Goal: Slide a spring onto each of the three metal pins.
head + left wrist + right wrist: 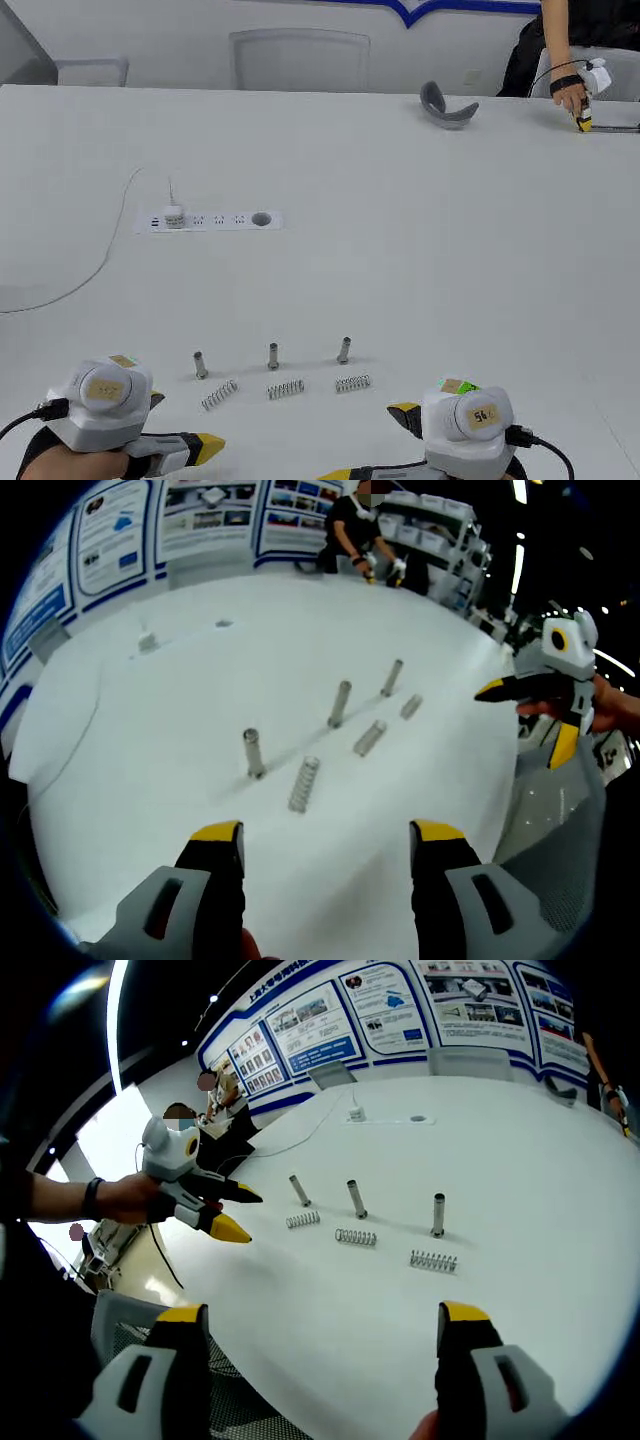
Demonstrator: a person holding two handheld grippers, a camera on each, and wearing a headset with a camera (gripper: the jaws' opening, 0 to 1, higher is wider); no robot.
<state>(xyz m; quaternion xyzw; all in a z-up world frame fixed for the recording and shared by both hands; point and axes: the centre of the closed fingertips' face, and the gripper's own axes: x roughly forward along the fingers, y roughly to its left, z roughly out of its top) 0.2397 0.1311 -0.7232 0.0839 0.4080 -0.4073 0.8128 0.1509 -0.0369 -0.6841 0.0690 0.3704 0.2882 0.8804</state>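
The left tongs (328, 830) stand released and empty, and the right tongs (320, 1312) gape the same way. A tan sticker (483, 415) on the right one bears digits, perhaps "15". On the white table (420, 260) three pins (273, 355) stand upright in a row. Three springs (285, 389) lie loose, one beside each. The print on the wall posters (385, 1005) is too small to read.

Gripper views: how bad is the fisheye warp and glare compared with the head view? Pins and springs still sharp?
Head view: even light, straight lines, pins and springs small but crisp, shadows faint. Left gripper view: table bows strongly, light streaks glare at upper right, parts sharp with soft shadows. Right gripper view: same bowing, a bright streak at upper left, parts sharp.
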